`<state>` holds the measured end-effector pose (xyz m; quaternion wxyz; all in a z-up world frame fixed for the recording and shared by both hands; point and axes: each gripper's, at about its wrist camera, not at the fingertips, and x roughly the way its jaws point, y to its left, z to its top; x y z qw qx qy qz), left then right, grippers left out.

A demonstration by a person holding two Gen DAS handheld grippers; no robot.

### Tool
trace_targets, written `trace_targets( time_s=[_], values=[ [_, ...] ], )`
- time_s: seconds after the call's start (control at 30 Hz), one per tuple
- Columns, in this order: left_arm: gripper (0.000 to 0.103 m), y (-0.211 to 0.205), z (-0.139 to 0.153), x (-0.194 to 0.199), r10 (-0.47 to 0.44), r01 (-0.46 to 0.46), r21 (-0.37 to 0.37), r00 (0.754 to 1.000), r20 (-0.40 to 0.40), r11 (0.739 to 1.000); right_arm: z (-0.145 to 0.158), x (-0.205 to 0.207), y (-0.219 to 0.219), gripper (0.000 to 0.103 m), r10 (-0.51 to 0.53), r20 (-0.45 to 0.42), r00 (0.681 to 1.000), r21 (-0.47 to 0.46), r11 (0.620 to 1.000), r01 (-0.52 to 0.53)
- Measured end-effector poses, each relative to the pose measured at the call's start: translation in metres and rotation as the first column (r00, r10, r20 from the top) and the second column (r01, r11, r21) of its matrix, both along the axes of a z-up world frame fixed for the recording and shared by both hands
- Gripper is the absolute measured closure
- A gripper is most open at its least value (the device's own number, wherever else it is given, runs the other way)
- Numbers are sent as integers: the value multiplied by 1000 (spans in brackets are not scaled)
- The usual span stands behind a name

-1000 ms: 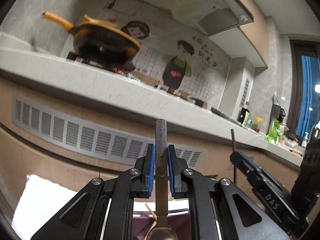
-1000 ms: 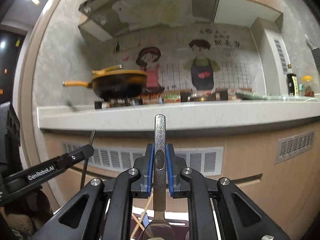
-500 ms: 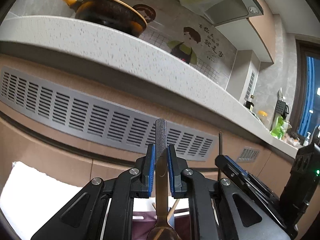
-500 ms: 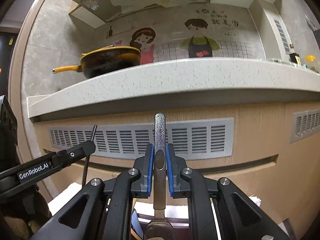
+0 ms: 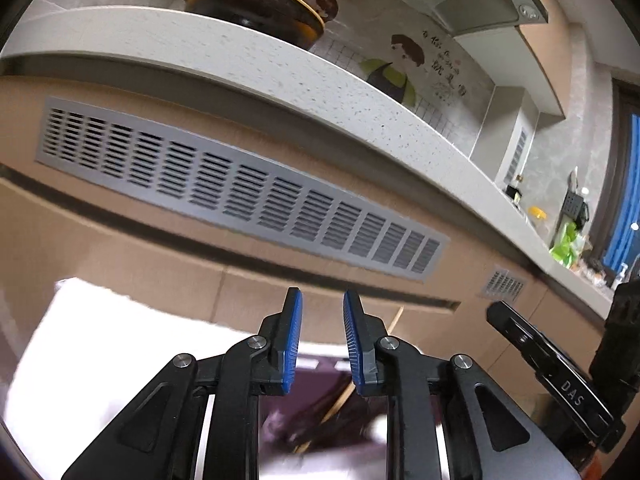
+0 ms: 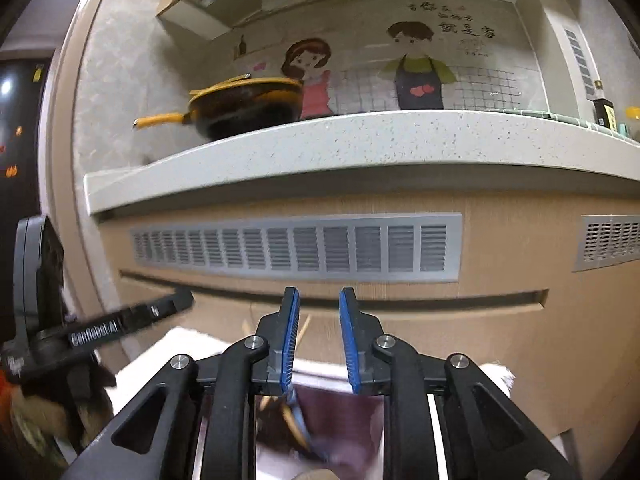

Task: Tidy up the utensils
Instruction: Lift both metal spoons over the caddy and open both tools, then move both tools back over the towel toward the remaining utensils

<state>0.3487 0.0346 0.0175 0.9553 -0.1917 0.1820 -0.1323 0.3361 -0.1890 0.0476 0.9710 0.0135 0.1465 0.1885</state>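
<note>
Utensils (image 6: 298, 420) lie blurred below both tongs, left (image 5: 322, 336) and right (image 6: 319, 334), whose empty jaws are opening.

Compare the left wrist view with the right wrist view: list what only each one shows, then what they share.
Left wrist only: the window at far right and the right tongs from the side. Right wrist only: the girl cartoon on the wall and the left tongs from the side. Both: the yellow-handled pan on the counter, the vent grille, and each camera's own tongs opening with nothing between them.
</note>
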Motion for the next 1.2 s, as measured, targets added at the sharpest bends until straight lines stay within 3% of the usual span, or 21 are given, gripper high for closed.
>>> trace_targets(
  time_s=[0.17, 0.3, 0.4, 0.5, 0.6, 0.73, 0.9, 1.07, 1.2],
  values=[
    [80, 4, -8, -48, 29, -23, 97, 998, -63, 995, -15, -38, 3, 84, 31, -86, 996, -73, 997, -38],
    [75, 0, -25, -87, 25, -2, 166, 991, -132, 986, -45, -70, 12, 84, 67, -214, 974, -124, 988, -95],
    [70, -1, -47, -114, 1, 39, 186, 977, -212, 982, -79, -87, 17, 84, 71, -364, 929, -109, 987, -118],
    [68, 13, -78, -140, -24, 90, 186, 944, -330, 978, -113, -110, 23, 84, 98, -473, 876, -82, 985, -155],
    [68, 18, -98, -159, -64, 148, 178, 911, -407, 973, -130, -128, 32, 84, 107, -506, 856, -112, 976, -188],
    [68, 21, -108, -171, -70, 163, 173, 892, -447, 971, -141, -136, 41, 83, 116, -544, 831, -109, 972, -207],
    [68, 27, -105, -174, -53, 141, 169, 896, -441, 975, -150, -142, 44, 82, 55, -549, 834, -169, 970, -175],
    [68, 31, -105, -171, -50, 127, 145, 896, -442, 981, -151, -129, 56, 72, 61, -598, 799, -155, 970, -190],
    [68, 32, -106, -171, -60, 136, 140, 893, -447, 981, -150, -123, 72, 72, 64, -580, 812, -169, 966, -196]
  ],
)
